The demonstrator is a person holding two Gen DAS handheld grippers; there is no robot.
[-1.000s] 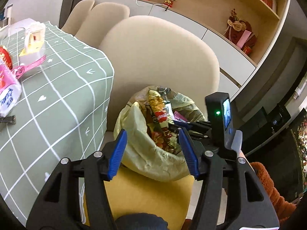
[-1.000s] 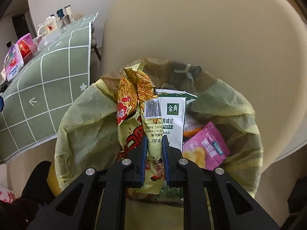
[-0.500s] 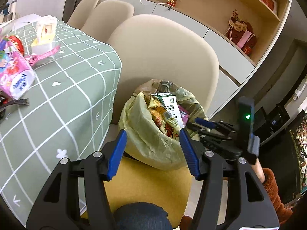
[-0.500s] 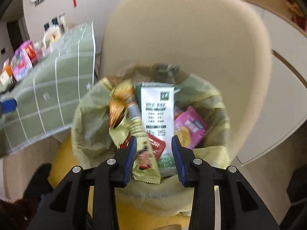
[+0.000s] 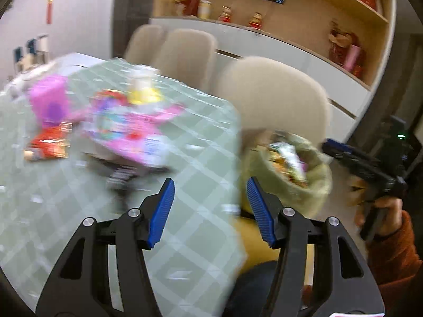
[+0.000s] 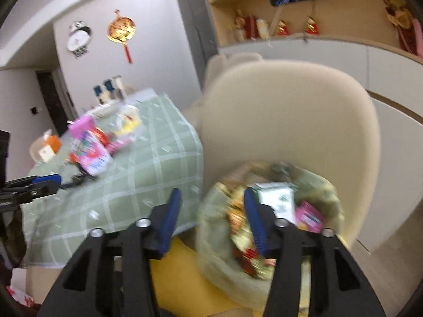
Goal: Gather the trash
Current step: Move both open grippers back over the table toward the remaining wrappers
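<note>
A yellow-green trash bag full of snack wrappers sits on a beige chair's yellow seat; it also shows in the left wrist view. My right gripper is open and empty, raised above the bag's left rim. My left gripper is open and empty over the corner of the green checked tablecloth. Pink and red packets lie on the table, blurred. A dark clip-like item lies just ahead of the left gripper.
Beige chairs stand along the table's far side. A white cabinet with shelves of ornaments lines the back wall. An orange box and bottles stand at the table's far end.
The right gripper let go of the yellow snack wrapper into the bag, opened wide and pulled back up. The left gripper swung left from the bag towards the table.
</note>
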